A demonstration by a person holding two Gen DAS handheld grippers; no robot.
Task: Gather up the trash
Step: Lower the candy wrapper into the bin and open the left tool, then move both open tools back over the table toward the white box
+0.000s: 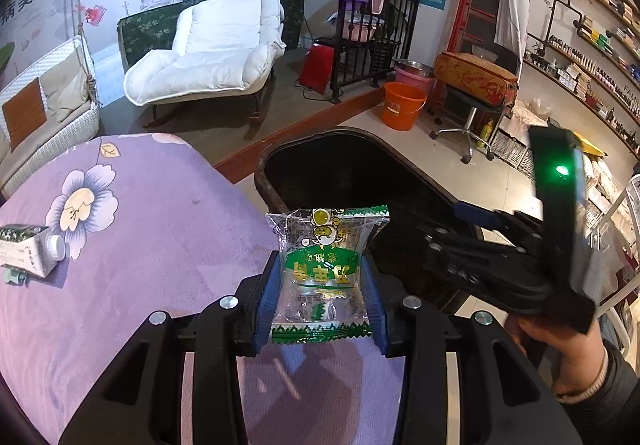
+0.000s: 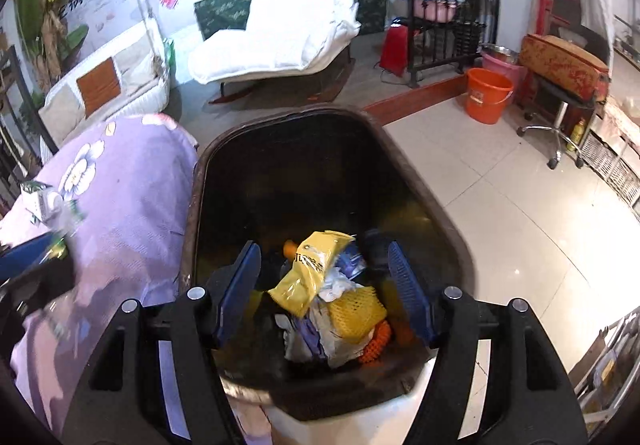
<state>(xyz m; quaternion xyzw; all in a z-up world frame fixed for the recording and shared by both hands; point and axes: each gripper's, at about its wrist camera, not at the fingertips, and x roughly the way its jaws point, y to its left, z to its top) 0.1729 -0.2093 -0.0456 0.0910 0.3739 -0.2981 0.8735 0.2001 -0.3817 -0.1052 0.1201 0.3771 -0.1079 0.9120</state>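
Note:
My left gripper (image 1: 320, 263) is shut on a clear snack wrapper (image 1: 324, 241) with green print, its blue pads pressing both sides, just above the edge of the purple-covered table (image 1: 140, 225). Beyond it stands the dark brown trash bin (image 1: 264, 173). In the right wrist view my right gripper (image 2: 323, 249) hangs open over the bin (image 2: 192, 205). A yellow wrapper (image 2: 308, 277) shows between its fingers without touching the pads, atop a heap of trash (image 2: 344, 321). A small white and green carton (image 1: 28, 249) (image 2: 40, 201) lies on the table.
A person's hand (image 1: 560, 349) holds the right gripper beside the bin. On the tiled floor beyond stand an orange bucket (image 1: 402, 105), a wheeled stool (image 1: 468, 117) and a white lounge chair (image 1: 208, 53). Shelves (image 1: 592, 57) line the right wall.

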